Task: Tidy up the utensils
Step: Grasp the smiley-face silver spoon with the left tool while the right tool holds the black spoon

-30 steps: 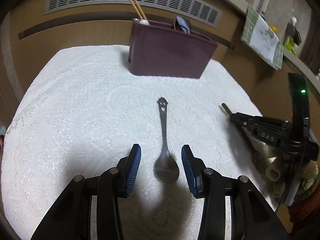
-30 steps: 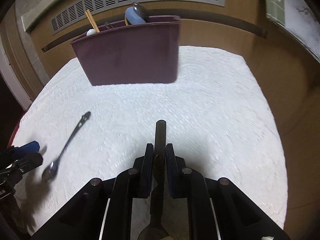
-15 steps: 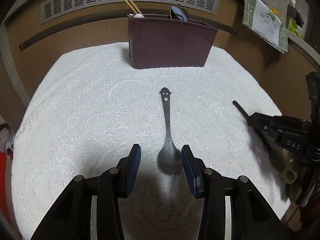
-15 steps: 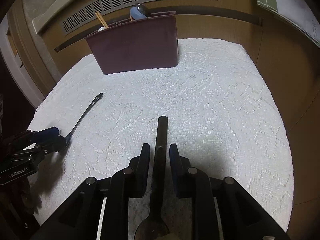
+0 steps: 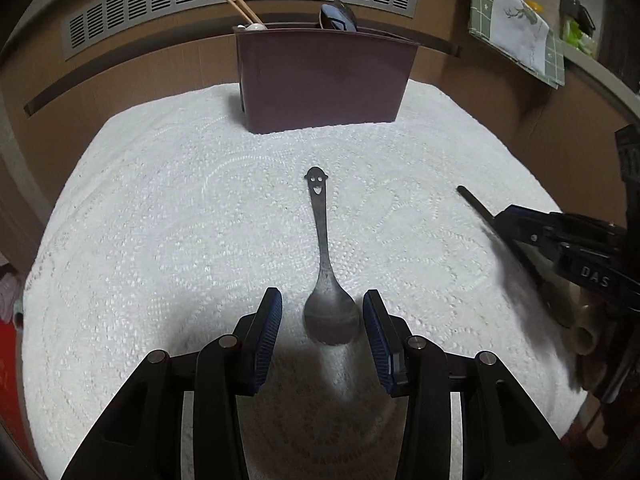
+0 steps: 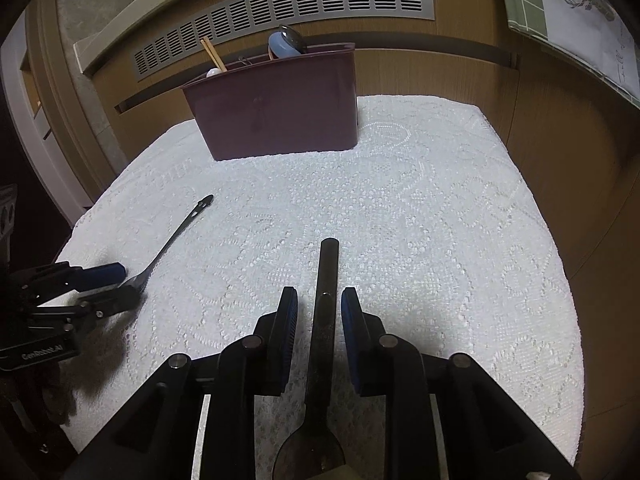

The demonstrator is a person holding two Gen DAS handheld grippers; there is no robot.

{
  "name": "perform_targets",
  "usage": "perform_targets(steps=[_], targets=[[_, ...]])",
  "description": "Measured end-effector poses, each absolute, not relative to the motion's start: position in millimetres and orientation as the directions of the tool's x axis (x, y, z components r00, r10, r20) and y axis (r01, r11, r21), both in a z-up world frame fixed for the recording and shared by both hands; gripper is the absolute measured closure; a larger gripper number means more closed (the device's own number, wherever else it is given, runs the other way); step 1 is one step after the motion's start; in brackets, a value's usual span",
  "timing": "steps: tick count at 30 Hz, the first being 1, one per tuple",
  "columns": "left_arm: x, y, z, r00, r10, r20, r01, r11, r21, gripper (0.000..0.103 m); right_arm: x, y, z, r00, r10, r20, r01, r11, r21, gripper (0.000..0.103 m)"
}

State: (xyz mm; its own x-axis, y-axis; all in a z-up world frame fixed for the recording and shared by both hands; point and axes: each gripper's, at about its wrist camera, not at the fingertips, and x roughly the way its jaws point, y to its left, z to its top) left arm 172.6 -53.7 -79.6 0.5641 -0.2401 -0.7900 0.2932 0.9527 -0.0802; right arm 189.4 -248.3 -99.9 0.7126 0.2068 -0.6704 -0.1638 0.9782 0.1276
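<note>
Left gripper (image 5: 322, 312) open, pads either side of spoon (image 5: 325, 276) bowl, not touching. Spoon lies flat on white lace cloth (image 5: 160, 220), smiley-face handle end pointing far toward maroon caddy (image 5: 324, 80). Caddy holds chopsticks (image 5: 240, 6) far left, dark utensil far right. Right gripper (image 5: 560, 236) at right edge, around a dark handle (image 5: 476, 204); grip unclear.

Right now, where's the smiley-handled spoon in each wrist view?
Left wrist: smiley spoon dead centre, bowl between the open left gripper pads, handle toward the maroon holder.
Right wrist: spoon at left, bowl by the left gripper.
Shared landmark: the maroon holder on the white lace cloth.
</note>
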Motion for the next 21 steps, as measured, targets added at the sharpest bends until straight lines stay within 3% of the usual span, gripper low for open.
perform_targets(steps=[7,9,11,21], targets=[[173,-59,-81,0.563,-0.217,-0.797,0.284,0.957,-0.059,0.06,186,-243,-99,0.723,0.18,-0.667,-0.161,0.983,0.091,0.081],[173,-54,-80,0.57,-0.228,-0.79,0.267,0.96,-0.084,0.074,188,-241,-99,0.716,0.18,-0.675,-0.17,0.982,0.082,0.081],[173,-47,-76,0.575,-0.243,-0.781,0.254,0.961,-0.112,0.074,192,-238,-100,0.7,0.177,-0.692,-0.178,0.981,0.071,0.081],[168,-20,-13,0.74,-0.269,-0.617,0.236,0.962,-0.136,0.074,215,-234,-105,0.661,0.118,-0.741,-0.152,0.988,0.022,0.081]])
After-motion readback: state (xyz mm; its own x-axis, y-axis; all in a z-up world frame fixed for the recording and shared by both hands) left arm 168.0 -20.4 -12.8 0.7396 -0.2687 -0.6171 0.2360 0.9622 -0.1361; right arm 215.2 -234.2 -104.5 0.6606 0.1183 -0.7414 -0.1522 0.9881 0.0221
